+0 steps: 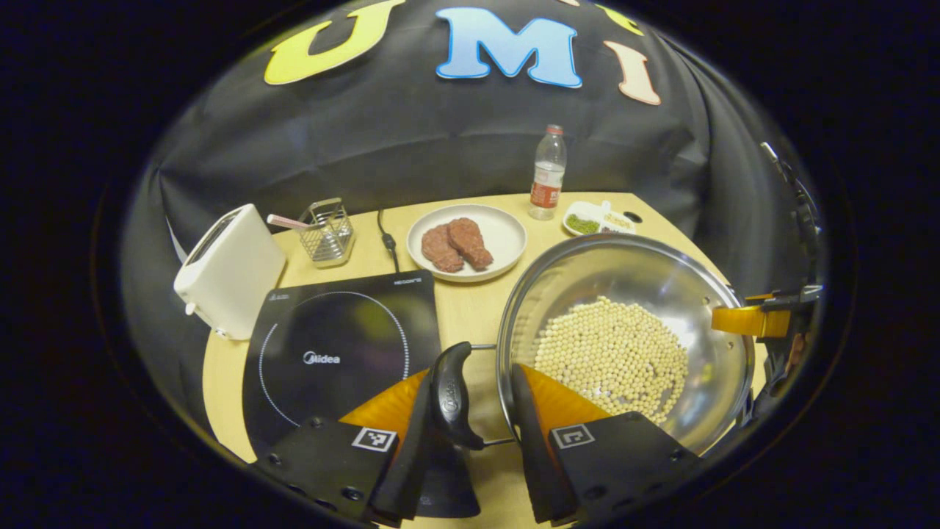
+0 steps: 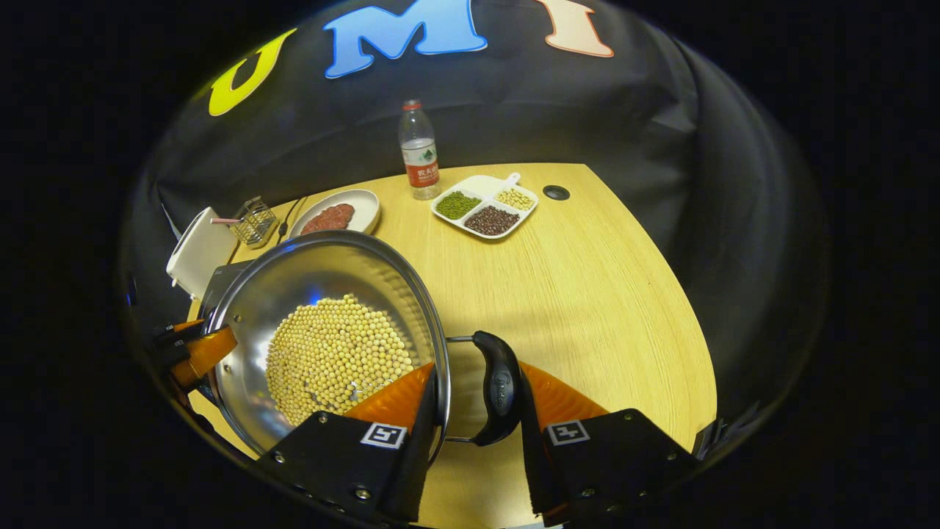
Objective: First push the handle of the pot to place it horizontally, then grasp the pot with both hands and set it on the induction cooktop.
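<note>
Left gripper: jaws narrowed astride the pot's near loop handle; one finger lies against the handle's outer side, the other against the pot rim, so both seem to pinch handle and rim together, though the contact is hard to judge.
Right gripper: same hold on the opposite loop handle, one finger over the rim inside the pot, the other outside the handle.
Pot: steel, wide, with a layer of soybeans on its bottom; just right of the induction cooktop, whose glass is bare.
Table: pale wood.
Farther off: white toaster left of the cooktop, wire rack, plate of raw meat, water bottle, divided dish of beans.
</note>
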Demonstrator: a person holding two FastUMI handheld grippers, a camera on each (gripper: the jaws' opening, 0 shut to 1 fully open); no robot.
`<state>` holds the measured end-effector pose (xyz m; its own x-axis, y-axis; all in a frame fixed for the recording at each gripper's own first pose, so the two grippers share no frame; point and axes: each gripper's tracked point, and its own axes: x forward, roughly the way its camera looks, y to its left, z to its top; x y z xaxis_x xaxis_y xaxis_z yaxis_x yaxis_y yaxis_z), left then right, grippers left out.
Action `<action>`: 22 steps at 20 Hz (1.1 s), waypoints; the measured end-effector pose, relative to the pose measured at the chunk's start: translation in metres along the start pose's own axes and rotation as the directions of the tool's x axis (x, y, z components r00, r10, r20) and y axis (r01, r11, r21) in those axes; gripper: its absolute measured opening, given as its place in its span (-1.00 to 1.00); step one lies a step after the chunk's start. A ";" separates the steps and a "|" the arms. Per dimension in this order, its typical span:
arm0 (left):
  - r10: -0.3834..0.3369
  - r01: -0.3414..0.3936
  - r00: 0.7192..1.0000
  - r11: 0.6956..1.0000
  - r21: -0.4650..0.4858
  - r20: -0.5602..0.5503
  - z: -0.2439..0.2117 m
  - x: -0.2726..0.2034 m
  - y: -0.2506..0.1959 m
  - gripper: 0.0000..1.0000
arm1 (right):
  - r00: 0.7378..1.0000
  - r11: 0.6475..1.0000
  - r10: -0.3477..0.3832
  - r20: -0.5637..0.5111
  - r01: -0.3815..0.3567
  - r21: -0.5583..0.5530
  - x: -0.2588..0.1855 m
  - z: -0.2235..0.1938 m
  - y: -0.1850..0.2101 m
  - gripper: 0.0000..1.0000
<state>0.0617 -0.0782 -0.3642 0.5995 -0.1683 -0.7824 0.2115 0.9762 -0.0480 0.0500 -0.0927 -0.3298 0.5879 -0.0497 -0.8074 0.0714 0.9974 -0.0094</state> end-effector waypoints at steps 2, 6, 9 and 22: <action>0.004 -0.004 1.000 1.000 -0.002 0.005 0.003 -0.011 0.015 0.24 | 1.000 1.000 0.004 0.004 -0.004 -0.002 -0.006 0.002 0.015 0.10; 0.015 -0.015 1.000 1.000 -0.007 0.013 0.006 -0.024 0.051 0.18 | 1.000 1.000 0.015 0.003 -0.015 -0.003 -0.012 0.005 0.050 0.10; 0.022 -0.022 1.000 0.999 -0.023 0.018 0.005 -0.029 0.081 0.18 | 1.000 1.000 0.020 0.003 -0.020 -0.020 -0.012 0.009 0.077 0.10; 0.078 -0.078 0.997 0.993 -0.093 0.004 -0.007 -0.031 0.197 0.18 | 0.998 0.994 0.057 0.000 -0.057 -0.098 0.004 0.026 0.181 0.10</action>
<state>0.0792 0.1204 -0.3537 0.6177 -0.0919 -0.7810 0.0919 0.9948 -0.0444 0.0862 0.0859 -0.3187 0.5910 0.0076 -0.8066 -0.0418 0.9989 -0.0212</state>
